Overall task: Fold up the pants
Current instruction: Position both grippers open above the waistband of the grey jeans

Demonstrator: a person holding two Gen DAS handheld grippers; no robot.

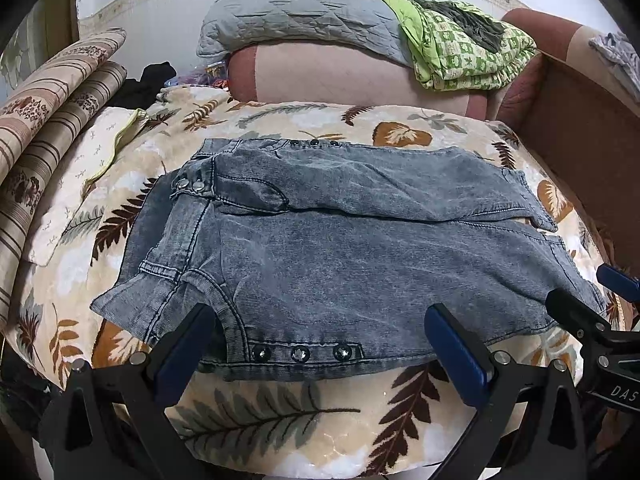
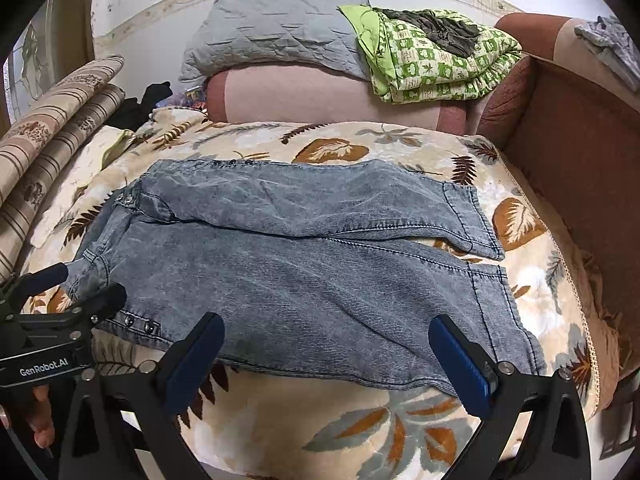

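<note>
Pants (image 1: 340, 240), grey-blue washed denim, lie flat across the leaf-print blanket (image 1: 280, 412) on the bed, waist to my left, both leg cuffs to my right, legs side by side with a narrow gap between them near the cuffs. Three snap studs (image 1: 300, 354) sit on the near edge by the waist. My left gripper (image 1: 320, 344) hovers at that near edge, jaws wide apart, nothing between them; I can't tell if the blue pads (image 1: 456, 356) touch the fabric. My right gripper (image 2: 326, 356) is further along the same near edge, toward the cuff (image 2: 504, 312), jaws also wide apart and gripping nothing. Each gripper shows in the other's view, apart from one another. Behind the pants: a grey quilted pillow (image 1: 296, 8), a green patterned quilt (image 1: 468, 52), striped cushions (image 1: 52, 112) at far left.
</note>
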